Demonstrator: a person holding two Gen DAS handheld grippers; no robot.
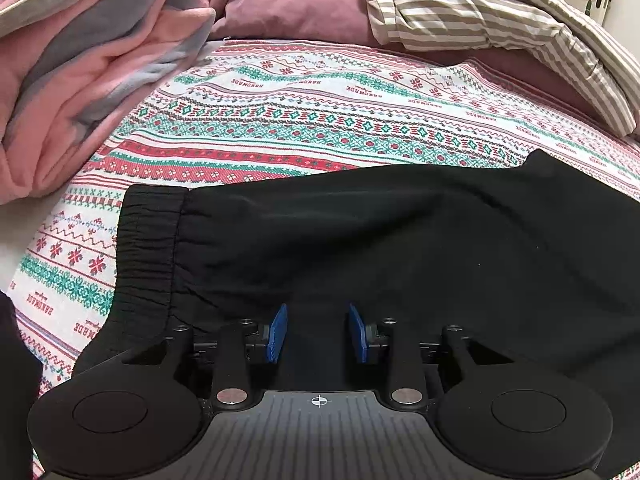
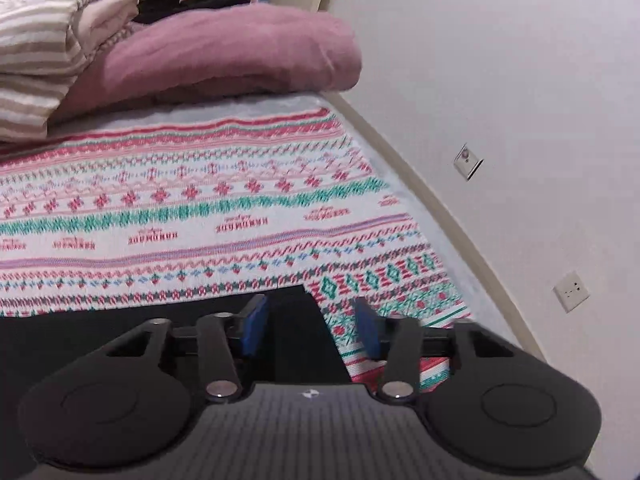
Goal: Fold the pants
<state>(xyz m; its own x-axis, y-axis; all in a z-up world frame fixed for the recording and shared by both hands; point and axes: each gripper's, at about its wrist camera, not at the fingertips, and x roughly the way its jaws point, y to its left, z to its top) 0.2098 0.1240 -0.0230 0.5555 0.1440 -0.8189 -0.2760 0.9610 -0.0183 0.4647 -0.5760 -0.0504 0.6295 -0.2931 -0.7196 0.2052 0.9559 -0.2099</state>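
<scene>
Left tool (image 1: 318, 334) part-open over black pants (image 1: 360, 240), gripping nothing; right tool (image 2: 312, 330) open, empty, straddling pants corner on bed (image 2: 200, 208).

Word "HANDMADE" printed repeatedly across the patterned bedsheet (image 1: 280, 120), in red caps betw. knit-style bands; appears upside down and sideways at near left edge. Same word, blurred, on sheet in right wrist view (image 2: 240, 224). No other legible text.

Bed (image 1: 320, 92) under a patterned red, green and white knitted-look cover

Black pants (image 1: 360, 240) with an elastic waistband lie flat on it; a pink-and-grey fleece blanket (image 1: 80, 60), a mauve pillow (image 1: 296, 16) and a beige-striped duvet (image 1: 500, 20) are heaped along the far side.
</scene>
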